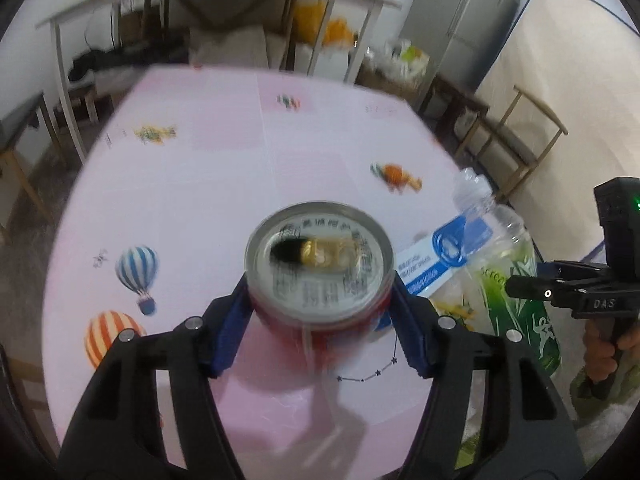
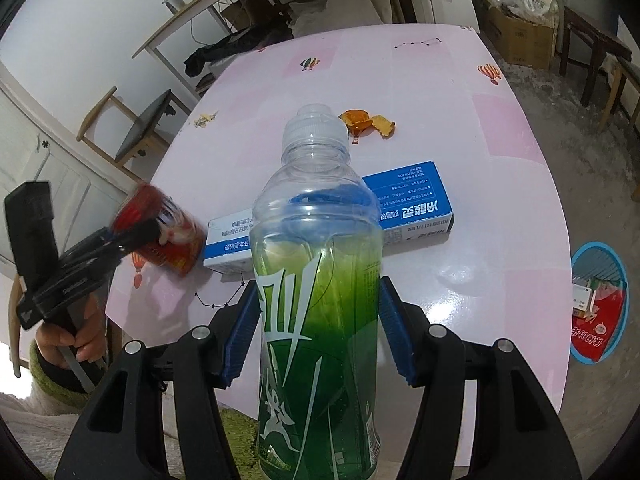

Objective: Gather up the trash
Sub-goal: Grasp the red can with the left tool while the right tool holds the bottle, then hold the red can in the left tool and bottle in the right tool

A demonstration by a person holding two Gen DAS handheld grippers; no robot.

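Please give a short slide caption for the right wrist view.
Right gripper holds green-labelled bottle above pink table.

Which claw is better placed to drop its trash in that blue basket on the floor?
Right. The round blue basket sits off the table's right edge, nearest the right claw holding the green-labelled clear plastic bottle.

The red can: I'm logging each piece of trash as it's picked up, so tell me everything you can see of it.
The red can is a metal drink can with a silver top printed with dark text, a gold pull tab and an open dark mouth, so it has been opened. The left gripper clamps its sides with blue fingers. In the right wrist view it is lifted off the pink table, tilted and motion-blurred, close to the blue-and-white box; whether they touch is unclear.
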